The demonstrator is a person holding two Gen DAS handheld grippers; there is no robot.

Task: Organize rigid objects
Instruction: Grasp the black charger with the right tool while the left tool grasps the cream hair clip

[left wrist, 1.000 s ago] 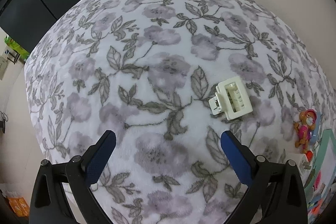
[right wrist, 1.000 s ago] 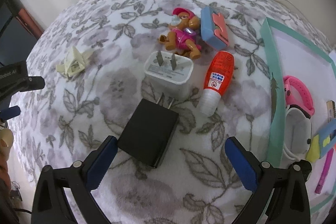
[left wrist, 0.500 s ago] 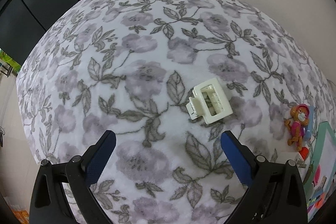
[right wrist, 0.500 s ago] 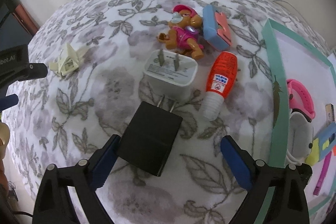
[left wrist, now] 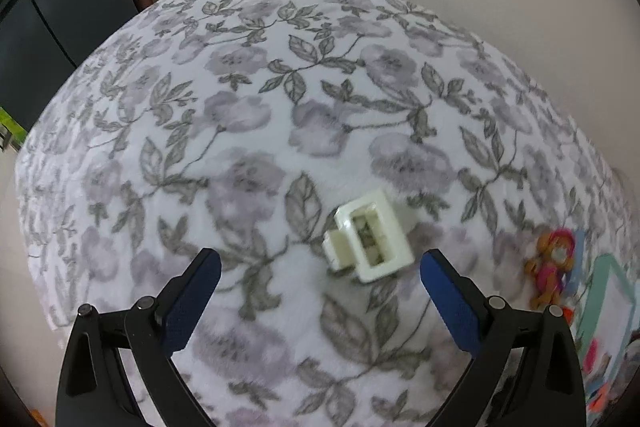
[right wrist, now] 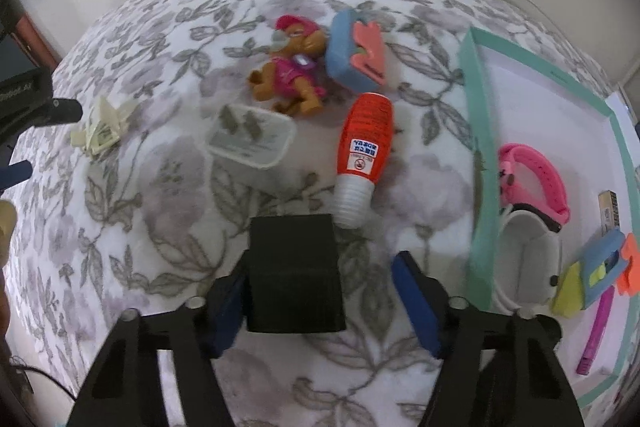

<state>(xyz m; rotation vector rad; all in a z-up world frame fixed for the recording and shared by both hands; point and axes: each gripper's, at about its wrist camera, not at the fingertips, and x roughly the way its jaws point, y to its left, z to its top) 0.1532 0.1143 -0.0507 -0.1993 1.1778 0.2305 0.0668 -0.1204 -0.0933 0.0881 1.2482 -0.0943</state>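
1. Our right tongs [right wrist: 320, 291] straddle the black charger [right wrist: 294, 273], low centre; only the left pad touches.
2. Our left tongs [left wrist: 320, 263], spread wide, frame the cream hair clip [left wrist: 370, 241].
3. Several items already fill the teal tray [right wrist: 478, 163] at right; 4 others await.

Black charger [right wrist: 294, 273] hides the left finger's pad.

Black charger block [right wrist: 294, 273] lies flat, prongs hidden. Cream hair clip [left wrist: 370, 243] on its side. White charger [right wrist: 251, 139] prongs-up beside orange bottle [right wrist: 362, 155].
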